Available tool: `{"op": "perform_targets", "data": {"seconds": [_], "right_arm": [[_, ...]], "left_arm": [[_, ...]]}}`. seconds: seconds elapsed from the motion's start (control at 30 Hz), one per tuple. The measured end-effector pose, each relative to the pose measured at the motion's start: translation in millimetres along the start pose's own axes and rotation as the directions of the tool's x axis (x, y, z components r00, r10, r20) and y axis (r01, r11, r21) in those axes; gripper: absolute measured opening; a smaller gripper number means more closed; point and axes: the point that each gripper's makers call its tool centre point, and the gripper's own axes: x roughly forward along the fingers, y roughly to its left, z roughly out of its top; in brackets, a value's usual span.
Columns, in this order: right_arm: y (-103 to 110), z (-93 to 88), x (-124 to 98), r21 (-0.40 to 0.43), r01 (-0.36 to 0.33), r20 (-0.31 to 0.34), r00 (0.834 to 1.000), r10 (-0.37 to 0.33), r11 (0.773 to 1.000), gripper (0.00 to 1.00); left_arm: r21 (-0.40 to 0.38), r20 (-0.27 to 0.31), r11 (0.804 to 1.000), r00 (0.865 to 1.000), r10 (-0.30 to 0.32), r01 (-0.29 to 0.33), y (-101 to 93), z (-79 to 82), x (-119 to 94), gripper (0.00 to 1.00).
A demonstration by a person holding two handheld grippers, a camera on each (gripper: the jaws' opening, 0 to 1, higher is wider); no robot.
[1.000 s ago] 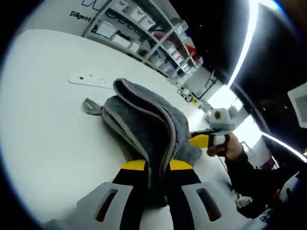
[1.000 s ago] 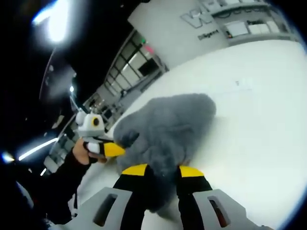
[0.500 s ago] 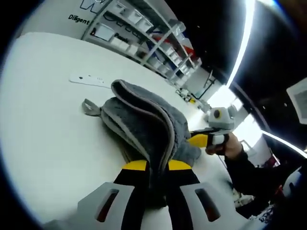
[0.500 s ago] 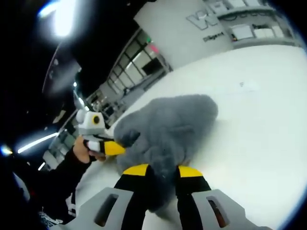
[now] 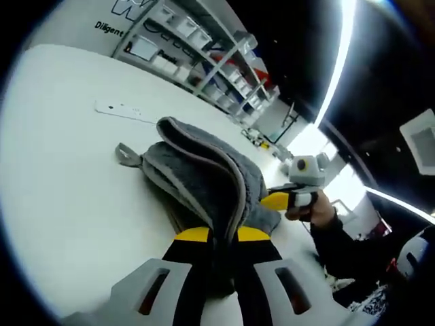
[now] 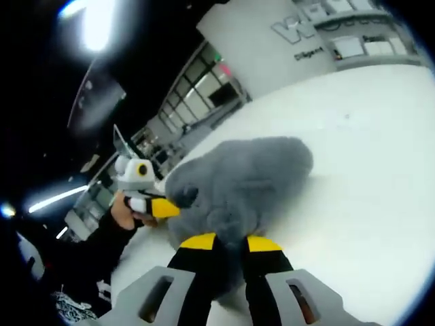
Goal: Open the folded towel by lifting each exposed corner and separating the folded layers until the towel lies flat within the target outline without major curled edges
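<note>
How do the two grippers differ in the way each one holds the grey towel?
The left gripper pinches trimmed, layered edges of the grey towel, so the folds stand up in ridges. The right gripper pinches a plain fluffy side, where no trim shows. Both are shut on the towel, at opposite ends, above the white table.

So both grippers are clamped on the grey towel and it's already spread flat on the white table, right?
Not flat. Both grippers, left gripper and right gripper, are shut on the grey towel, but it is bunched in folded layers above the white table, as the left gripper view shows.
</note>
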Motion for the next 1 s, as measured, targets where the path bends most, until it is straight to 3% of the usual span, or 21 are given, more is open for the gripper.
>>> {"op": "perform_targets", "data": {"seconds": [0.4, 1.0], "right_arm": [[5, -8.1, -2, -0.016, 0.006, -0.006, 1.0, -0.006, 1.0, 0.09], [15, -19.1, -6, -0.018, -0.007, -0.004, 1.0, 0.007, 1.0, 0.09]], "left_arm": [[0.075, -0.025, 0.997, 0.999, 0.037, -0.035, -7.6, -5.2, -5, 0.08], [0.072, -0.02, 0.997, 0.999, 0.036, -0.035, -15.7, -18.9, -14, 0.08]]}}
